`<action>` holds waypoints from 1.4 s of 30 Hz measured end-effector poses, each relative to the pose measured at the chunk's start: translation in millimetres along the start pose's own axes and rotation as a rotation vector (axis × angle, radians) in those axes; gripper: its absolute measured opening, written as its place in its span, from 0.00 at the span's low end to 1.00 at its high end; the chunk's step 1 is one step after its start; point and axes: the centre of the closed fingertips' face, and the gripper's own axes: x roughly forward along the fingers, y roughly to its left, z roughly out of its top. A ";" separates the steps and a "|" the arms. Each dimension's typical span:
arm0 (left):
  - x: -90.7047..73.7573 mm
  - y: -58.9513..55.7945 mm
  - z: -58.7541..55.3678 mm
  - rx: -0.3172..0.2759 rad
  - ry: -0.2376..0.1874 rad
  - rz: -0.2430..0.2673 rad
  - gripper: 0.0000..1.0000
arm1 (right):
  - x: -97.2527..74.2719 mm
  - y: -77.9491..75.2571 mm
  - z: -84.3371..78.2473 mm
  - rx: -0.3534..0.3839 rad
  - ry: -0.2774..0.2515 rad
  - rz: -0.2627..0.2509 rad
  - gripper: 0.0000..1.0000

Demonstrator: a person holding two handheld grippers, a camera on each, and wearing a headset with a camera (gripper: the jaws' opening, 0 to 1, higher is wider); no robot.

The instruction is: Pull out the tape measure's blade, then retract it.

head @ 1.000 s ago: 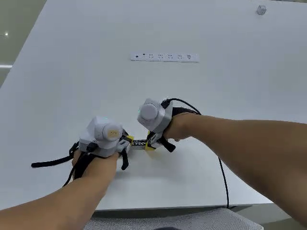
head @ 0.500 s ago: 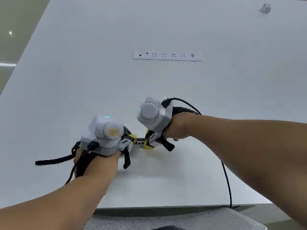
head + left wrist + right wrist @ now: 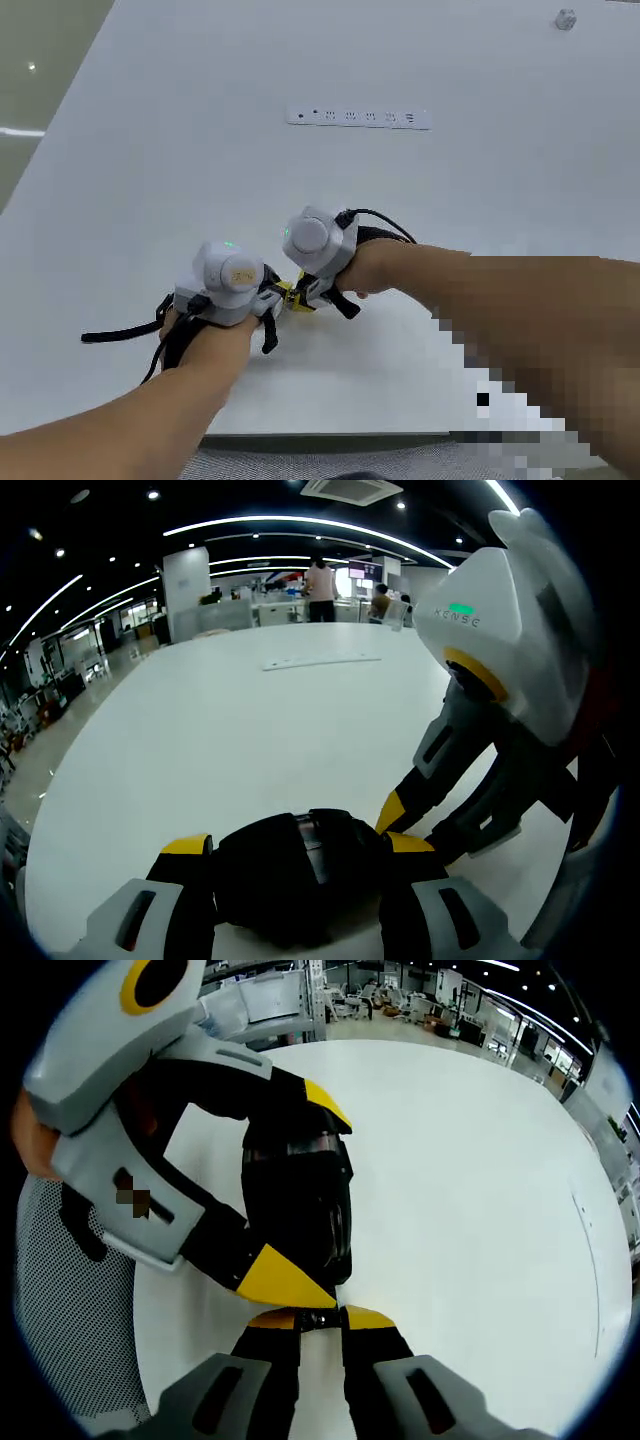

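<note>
**Closely paired: both tools on the tape measure (image 3: pixel 300 865)**

Low centre of the head view, near the white table's (image 3: pixel 200 150) front edge, the left gripper (image 3: pixel 268 296) is clamped around the black case. The right gripper's (image 3: pixel 303 292) jaws pinch the blade (image 3: pixel 320 1320) end, tight against that case.

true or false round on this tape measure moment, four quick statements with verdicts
1. The left gripper is clamped on the black tape measure case. True.
2. The blade is stretched far across the table. False: the two grippers sit close together, and hardly any blade shows between them.
3. A power strip lies on the table beyond the grippers. True.
4. The right gripper is wide open. False: it is shut on the blade's end, right beside the case.
</note>
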 end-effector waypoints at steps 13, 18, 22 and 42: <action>0.1 0.4 0.6 -0.002 0.002 -0.008 0.63 | 2.2 0.3 8.3 -0.024 -0.066 0.015 0.16; 0.6 0.5 0.7 -0.001 -0.001 -0.009 0.63 | 2.1 11.3 9.7 -0.030 -0.111 0.072 0.27; 1.9 0.7 1.8 -0.005 -0.003 -0.008 0.63 | 0.0 3.9 0.9 -0.154 -0.073 0.012 0.25; 1.8 0.4 -2.4 -0.038 0.003 -0.011 0.65 | 3.3 1.8 3.8 -0.051 -0.122 -0.002 0.19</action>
